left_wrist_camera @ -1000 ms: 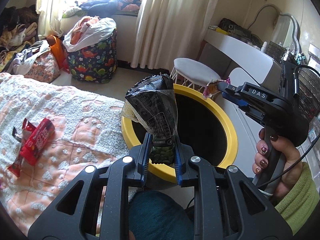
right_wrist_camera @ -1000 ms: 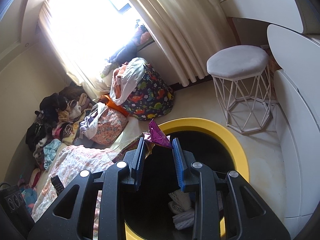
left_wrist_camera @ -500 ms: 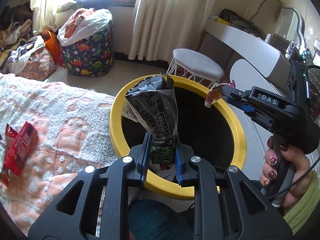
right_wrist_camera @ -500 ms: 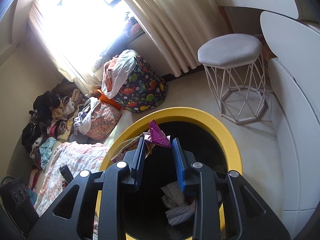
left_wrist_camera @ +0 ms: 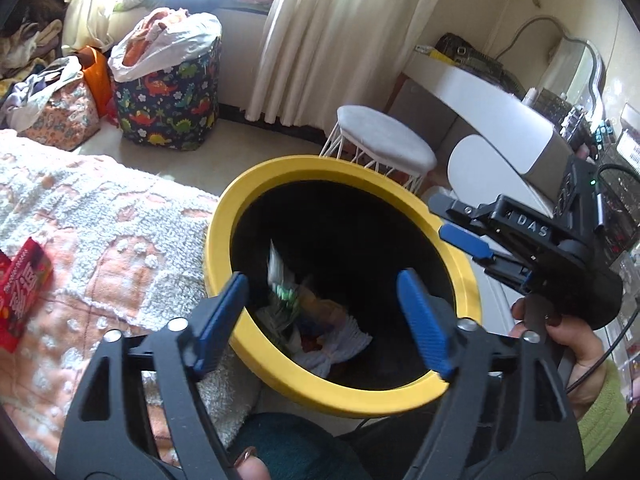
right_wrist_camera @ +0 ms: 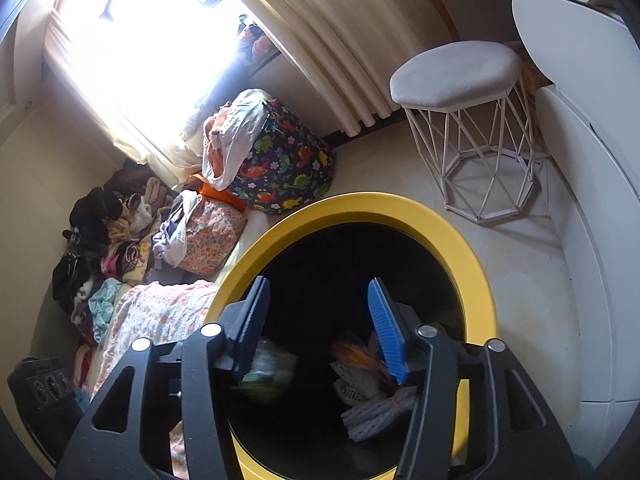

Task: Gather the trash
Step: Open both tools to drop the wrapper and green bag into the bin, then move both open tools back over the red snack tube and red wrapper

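Now wrappers [left_wrist_camera: 286, 292] below spread fingers [left_wrist_camera: 420, 320]

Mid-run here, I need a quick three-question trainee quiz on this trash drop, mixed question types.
1. True or false: the left tongs are clamped on a wrapper.
2. Which piece of trash lies outside the yellow-rimmed bin? A) red snack packet B) glass bottle C) banana peel
3. Fill in: both tongs stand ____ above the bin's mouth.

Key:
1. False. Both the left tongs and the right tongs are spread and empty; blurred wrappers are inside the bin.
2. A. The red snack packet lies on the blanket.
3. open
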A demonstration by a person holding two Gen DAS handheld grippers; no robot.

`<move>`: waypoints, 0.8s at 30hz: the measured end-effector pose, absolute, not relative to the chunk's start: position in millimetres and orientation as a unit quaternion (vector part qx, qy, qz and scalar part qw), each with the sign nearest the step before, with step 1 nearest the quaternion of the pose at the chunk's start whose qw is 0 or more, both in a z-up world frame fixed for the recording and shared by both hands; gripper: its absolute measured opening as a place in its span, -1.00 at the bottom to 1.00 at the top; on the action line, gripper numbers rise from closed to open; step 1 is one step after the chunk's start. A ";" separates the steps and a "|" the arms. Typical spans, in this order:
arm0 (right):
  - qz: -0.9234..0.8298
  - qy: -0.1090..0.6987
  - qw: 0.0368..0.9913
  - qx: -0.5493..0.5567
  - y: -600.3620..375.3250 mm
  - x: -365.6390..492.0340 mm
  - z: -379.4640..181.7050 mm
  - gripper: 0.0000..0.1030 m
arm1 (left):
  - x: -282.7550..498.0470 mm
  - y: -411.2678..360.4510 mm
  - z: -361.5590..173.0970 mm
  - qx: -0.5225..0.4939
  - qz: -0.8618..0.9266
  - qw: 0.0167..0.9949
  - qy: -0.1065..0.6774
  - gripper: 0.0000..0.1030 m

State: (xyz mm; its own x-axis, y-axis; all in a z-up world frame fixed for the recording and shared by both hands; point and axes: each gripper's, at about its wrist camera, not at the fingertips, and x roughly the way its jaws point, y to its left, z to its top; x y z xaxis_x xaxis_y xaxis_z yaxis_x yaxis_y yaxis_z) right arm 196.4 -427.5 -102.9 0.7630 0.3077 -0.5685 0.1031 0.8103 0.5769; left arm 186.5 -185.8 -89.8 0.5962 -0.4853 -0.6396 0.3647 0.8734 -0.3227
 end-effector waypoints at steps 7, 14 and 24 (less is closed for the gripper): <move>0.052 0.331 0.899 0.284 -420.4 195.4 -96.1 0.24 | 176.7 -175.1 -78.6 -0.083 -0.219 0.902 0.361 0.78; 0.059 0.320 0.907 0.267 -409.8 193.4 -86.8 0.39 | 165.4 -153.2 -69.8 -0.083 -0.184 0.916 0.347 0.78; 0.095 0.302 0.923 0.221 -376.8 187.8 -65.4 0.47 | 149.8 -120.6 -53.6 -0.080 -0.138 0.935 0.318 0.78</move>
State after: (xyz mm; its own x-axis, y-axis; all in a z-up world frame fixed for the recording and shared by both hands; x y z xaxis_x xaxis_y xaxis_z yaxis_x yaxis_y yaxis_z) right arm 187.8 -376.8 -65.4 0.7999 0.3080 -0.5150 -0.0409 0.8842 0.4653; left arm 149.8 -120.6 -53.6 0.7597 -0.3087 -0.5724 0.2073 0.9492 -0.2368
